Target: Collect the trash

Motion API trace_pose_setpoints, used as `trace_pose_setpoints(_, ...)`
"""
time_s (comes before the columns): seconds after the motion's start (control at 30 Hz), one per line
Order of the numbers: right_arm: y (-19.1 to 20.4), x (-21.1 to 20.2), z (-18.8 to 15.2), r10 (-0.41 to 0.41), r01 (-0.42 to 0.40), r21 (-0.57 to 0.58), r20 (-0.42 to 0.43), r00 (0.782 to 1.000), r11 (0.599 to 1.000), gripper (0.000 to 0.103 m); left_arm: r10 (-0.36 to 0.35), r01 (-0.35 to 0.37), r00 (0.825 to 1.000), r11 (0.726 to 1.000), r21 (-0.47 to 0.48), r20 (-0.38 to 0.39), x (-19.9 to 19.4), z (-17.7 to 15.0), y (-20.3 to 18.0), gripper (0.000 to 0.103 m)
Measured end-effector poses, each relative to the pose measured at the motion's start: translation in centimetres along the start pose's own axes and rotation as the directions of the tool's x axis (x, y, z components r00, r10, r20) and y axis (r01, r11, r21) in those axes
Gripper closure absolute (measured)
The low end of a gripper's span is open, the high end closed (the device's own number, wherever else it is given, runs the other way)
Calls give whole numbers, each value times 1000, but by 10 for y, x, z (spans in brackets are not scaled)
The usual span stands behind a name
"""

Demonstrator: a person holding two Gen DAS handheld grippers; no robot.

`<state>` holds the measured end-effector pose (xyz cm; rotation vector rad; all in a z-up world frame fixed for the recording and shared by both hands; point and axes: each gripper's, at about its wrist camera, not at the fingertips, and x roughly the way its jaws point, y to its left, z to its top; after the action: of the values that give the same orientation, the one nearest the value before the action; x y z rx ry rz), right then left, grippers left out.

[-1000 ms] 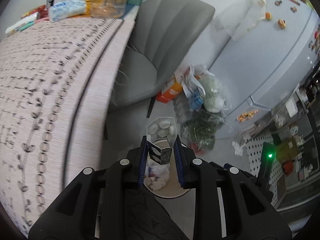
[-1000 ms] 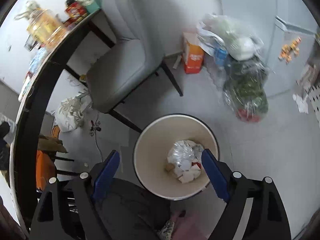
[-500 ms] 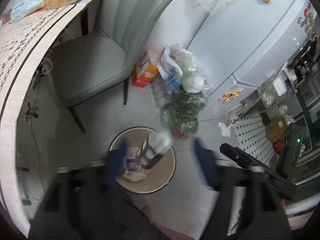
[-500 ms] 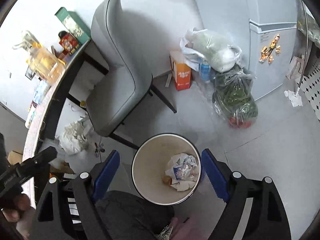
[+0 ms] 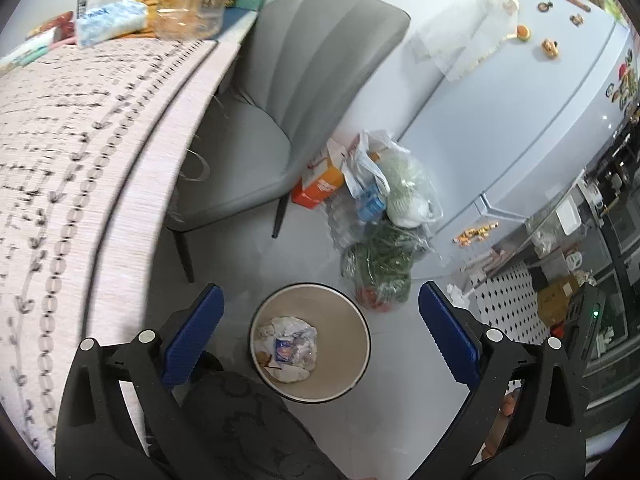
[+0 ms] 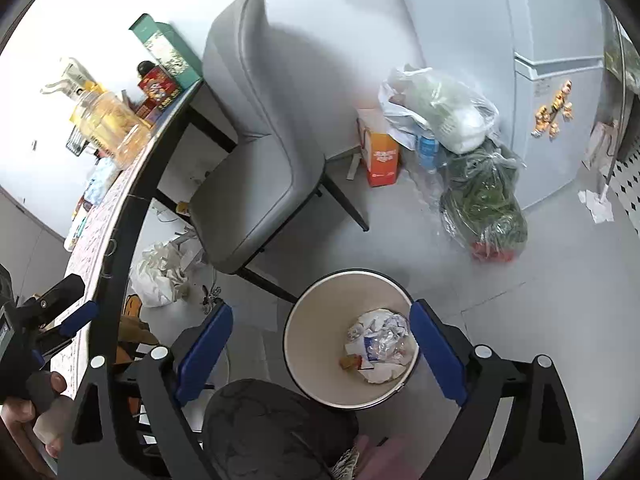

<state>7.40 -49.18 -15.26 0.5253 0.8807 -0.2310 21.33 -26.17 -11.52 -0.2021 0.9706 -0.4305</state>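
1. Trash [image 5: 289, 344] is lying in the bin [image 5: 360, 354] on the floor.
2. Left hand-held gripper [image 5: 320, 336], jaws just opened, and right hand-held gripper [image 6: 320, 354] are hanging wide, empty.
3. Bench [image 5: 80, 128] is showing clutter, perhaps awaiting collection.

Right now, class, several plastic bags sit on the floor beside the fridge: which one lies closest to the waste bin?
The clear bag of green vegetables with red at its base lies closest to the waste bin; the white bag sits behind it, by the orange carton.
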Motion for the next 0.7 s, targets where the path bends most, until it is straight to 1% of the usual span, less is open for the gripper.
trace_pose_setpoints(0.23,31,-15,3,26,-25,-47,8,1000,999,8,35,-34,997,999,-14,63,-36,1,16,6)
trace_pose_setpoints(0.37,56,-27,2,38,-38,-88,2,999,995,8,41,-38,994,999,-32,105,-59,-1,24,6)
trace_pose_setpoints(0.6,105,-54,-1,68,-64,-170,18,998,983,8,69,-59,982,996,-61,178,-107,-6,44,6)
trace_pose_setpoints(0.7,123,-64,-4,79,-72,-198,28,996,978,8,93,-82,974,995,-60,208,-131,-9,52,6)
